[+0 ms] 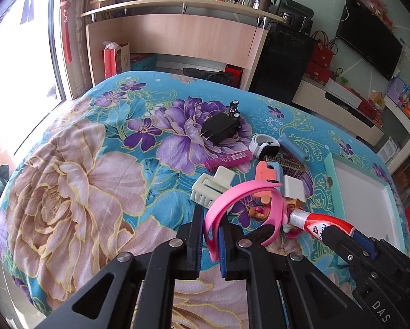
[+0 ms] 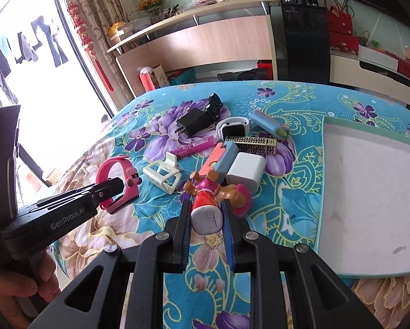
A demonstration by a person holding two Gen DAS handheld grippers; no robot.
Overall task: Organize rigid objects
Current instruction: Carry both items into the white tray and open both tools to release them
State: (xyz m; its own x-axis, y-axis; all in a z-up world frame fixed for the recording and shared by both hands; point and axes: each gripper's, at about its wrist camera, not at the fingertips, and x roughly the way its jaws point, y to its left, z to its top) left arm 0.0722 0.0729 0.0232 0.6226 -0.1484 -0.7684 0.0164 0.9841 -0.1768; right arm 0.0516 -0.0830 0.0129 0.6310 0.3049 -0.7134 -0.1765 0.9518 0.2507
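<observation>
While "GenRobot.AI" tongs pinch a pink band, right tongs pinch a tube.

The toy figure is mostly buried behind the pink band and the red tube, so only bits of it poke out. The tray runs off the right edge. The tube's print is too smeared to read. Bottles on the shelf are too tiny to tell.
</observation>
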